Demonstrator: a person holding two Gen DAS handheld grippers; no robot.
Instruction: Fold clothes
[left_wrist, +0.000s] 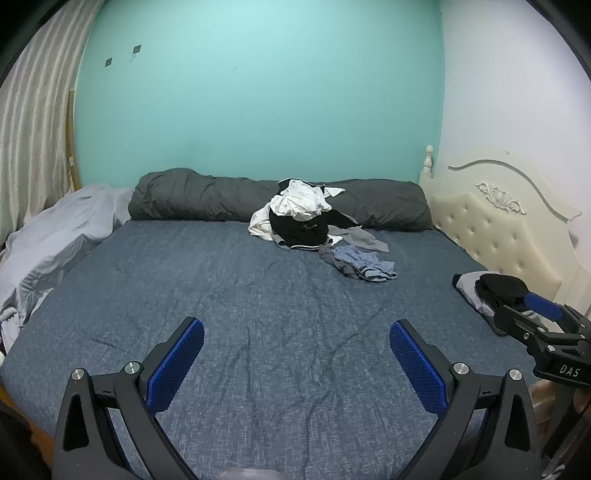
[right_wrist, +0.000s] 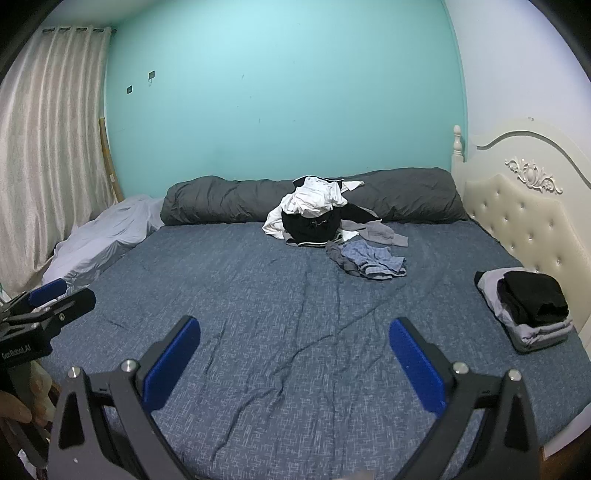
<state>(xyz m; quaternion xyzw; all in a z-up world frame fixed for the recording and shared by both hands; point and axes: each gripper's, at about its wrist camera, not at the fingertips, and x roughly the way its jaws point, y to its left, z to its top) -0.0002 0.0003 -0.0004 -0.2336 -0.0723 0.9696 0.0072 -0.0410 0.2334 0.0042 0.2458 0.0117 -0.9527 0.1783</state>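
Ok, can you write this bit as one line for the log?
left tool: open, empty | right tool: open, empty | folded stack: beside headboard | unfolded pile: far side of bed, untouched

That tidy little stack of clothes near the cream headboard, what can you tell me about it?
The folded stack lies on the blue bedsheet, close to the padded cream headboard at the bed's right side. Its base is a pale grey garment folded flat into a rough rectangle, with what look like one or two more grey layers showing at the edge. On top sits a smaller black piece, folded and slightly rumpled. The fabrics look soft and matte. It sits apart from the unfolded heap, and neither tool touches it.
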